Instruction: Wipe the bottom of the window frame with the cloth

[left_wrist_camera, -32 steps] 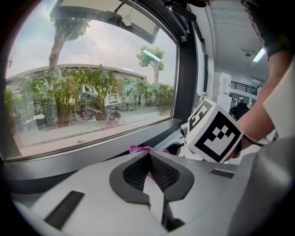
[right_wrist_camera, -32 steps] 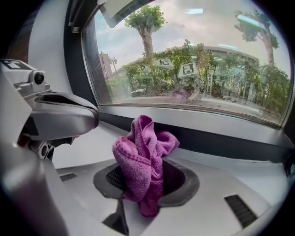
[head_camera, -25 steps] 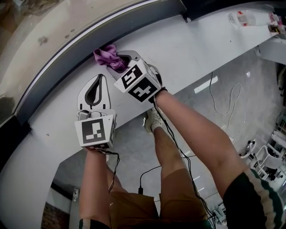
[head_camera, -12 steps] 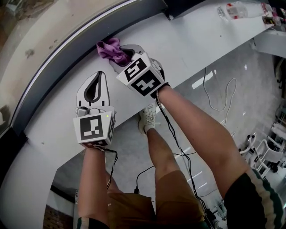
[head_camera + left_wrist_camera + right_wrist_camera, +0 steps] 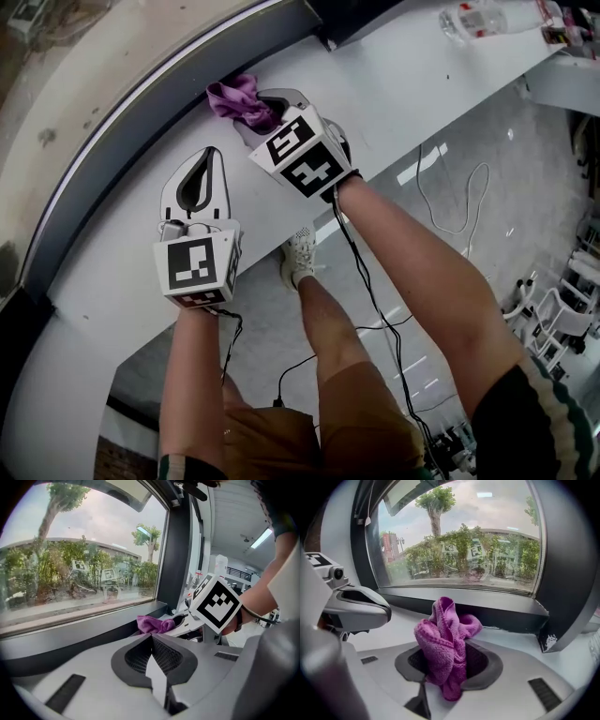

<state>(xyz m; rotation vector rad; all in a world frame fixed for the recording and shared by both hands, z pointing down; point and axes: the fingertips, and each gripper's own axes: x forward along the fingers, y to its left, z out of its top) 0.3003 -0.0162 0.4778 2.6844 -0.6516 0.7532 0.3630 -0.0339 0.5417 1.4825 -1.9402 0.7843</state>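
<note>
A crumpled purple cloth (image 5: 242, 101) (image 5: 444, 644) (image 5: 154, 624) is pinched in my right gripper (image 5: 262, 117), whose jaws are shut on it. The cloth's far end touches the white sill (image 5: 394, 84) right against the dark bottom rail of the window frame (image 5: 159, 112) (image 5: 487, 613). My left gripper (image 5: 197, 178) lies flat on the sill to the left of the right one, jaws shut with nothing between them. In the left gripper view its jaws (image 5: 152, 656) point at the frame's bottom rail (image 5: 70, 644).
A dark upright post (image 5: 569, 573) closes the frame at the right, past the cloth. A clear bottle (image 5: 478, 19) and small items lie far right on the sill. Below the sill's edge is the floor with cables (image 5: 450, 202) and the person's legs.
My right gripper and the cloth have slid a little to the right along the frame's bottom rail. The left gripper has stayed where it was.
</note>
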